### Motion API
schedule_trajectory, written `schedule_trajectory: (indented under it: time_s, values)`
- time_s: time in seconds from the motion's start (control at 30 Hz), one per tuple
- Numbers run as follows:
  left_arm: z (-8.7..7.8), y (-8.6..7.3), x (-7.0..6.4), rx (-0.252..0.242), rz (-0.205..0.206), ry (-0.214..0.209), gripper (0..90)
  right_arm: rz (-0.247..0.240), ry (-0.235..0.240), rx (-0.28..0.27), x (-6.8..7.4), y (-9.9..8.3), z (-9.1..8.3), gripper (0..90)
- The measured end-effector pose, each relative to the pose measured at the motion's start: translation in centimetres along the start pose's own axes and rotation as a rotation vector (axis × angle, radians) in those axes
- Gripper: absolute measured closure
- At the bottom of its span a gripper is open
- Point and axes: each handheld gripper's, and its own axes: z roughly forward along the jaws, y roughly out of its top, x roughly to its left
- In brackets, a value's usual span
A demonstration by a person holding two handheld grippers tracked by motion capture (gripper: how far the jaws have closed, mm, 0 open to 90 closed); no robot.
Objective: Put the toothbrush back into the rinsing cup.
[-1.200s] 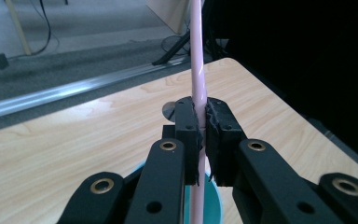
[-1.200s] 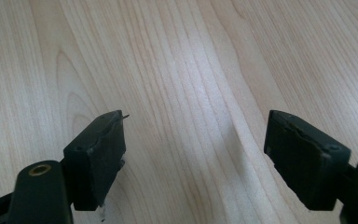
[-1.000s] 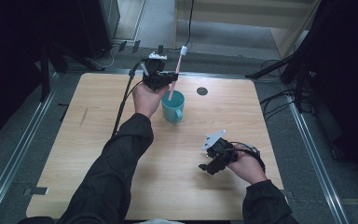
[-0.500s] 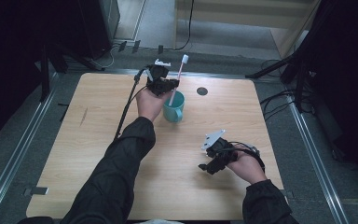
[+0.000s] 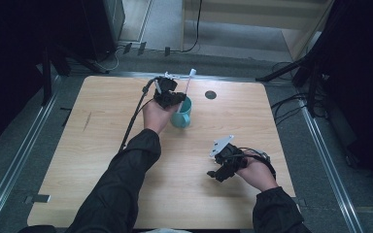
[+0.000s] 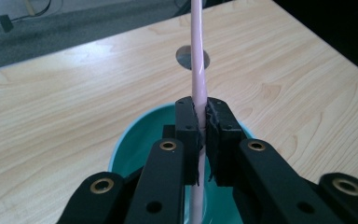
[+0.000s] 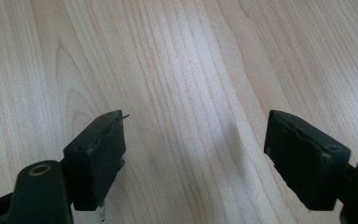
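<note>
A teal cup (image 5: 182, 115) stands upright on the wooden table (image 5: 102, 145), toward the back middle. My left gripper (image 5: 176, 97) hovers just over the cup's rim, shut on the pink handle of a toothbrush (image 5: 188, 82) whose white head points up and away. In the left gripper view the jaws of the left gripper (image 6: 203, 123) pinch the toothbrush (image 6: 198, 60), and its lower end reaches down into the cup (image 6: 121, 151). My right gripper (image 5: 216, 171) rests low over the table at the front right. Its jaws stand wide apart with bare wood between them, as the right gripper view (image 7: 196, 158) shows.
A small round dark hole (image 5: 211, 94) sits in the tabletop just right of the cup, also seen beyond the toothbrush (image 6: 185, 57). Metal rails and cables run along the floor around the table. Dark stands rise at the back left and right.
My left gripper has come down and slightly toward me with the toothbrush, lowering its end into the cup. The right gripper and the cup have stayed put.
</note>
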Motion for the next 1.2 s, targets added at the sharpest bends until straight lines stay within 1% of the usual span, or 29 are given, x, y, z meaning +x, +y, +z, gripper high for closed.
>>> schedule_trajectory:
  time_s: [0.1, 0.17, 0.23, 0.43, 0.57, 0.67, 0.77, 0.8, 0.93, 1.0, 1.1, 1.17, 1.2]
  values:
    - [0.2, -0.4, 0.0, 0.004, 0.0, 0.006, 84.1, -0.001, -0.001, 0.0, 0.0, 0.0, 0.0, 20.4]
    - [0.2, -0.6, 0.1, -0.011, -0.008, 0.014, 84.1, 0.0, -0.001, 0.001, 0.0, 0.0, 0.0, 20.5]
    - [0.2, -0.7, 0.1, -0.014, -0.009, 0.015, 84.1, 0.0, -0.001, 0.001, 0.0, 0.0, 0.0, 20.5]
    - [0.2, -0.7, 0.2, -0.006, -0.012, 0.014, 83.4, 0.0, 0.0, 0.0, 0.0, 0.0, 0.0, 20.5]
    - [0.3, -0.7, 0.3, 0.015, -0.007, 0.016, 83.1, -0.001, 0.001, 0.001, 0.0, 0.0, 0.0, 20.5]
    - [0.3, -0.8, 0.3, 0.029, -0.008, 0.008, 82.5, -0.004, 0.002, 0.001, 0.0, 0.0, 0.0, 20.5]
    - [0.2, -0.7, 0.3, 0.028, -0.015, 0.007, 79.6, -0.002, 0.002, 0.001, 0.0, 0.0, 0.0, 20.5]
    - [0.1, -0.7, 0.4, 0.024, -0.01, 0.007, 79.5, -0.002, 0.001, 0.001, 0.0, 0.0, 0.0, 20.5]
    - [-0.8, -0.4, 0.1, 0.007, -0.001, -0.001, 77.9, -0.001, -0.003, 0.001, -0.1, 0.0, 0.0, 20.5]
    - [-1.5, -0.2, -0.1, -0.001, 0.005, -0.008, 76.9, -0.002, -0.002, 0.0, -0.1, 0.0, 0.0, 20.5]
    - [-2.7, 0.1, -0.3, -0.014, 0.017, -0.016, 73.9, -0.002, -0.001, -0.001, -0.1, 0.0, 0.1, 20.5]
    - [-3.7, 0.2, -0.4, -0.022, 0.016, -0.024, 71.2, -0.004, 0.001, 0.0, -0.1, 0.0, 0.1, 20.5]
    - [-4.3, 0.3, -0.4, -0.026, 0.03, -0.027, 70.4, -0.003, 0.0, 0.0, -0.1, 0.0, 0.1, 20.5]
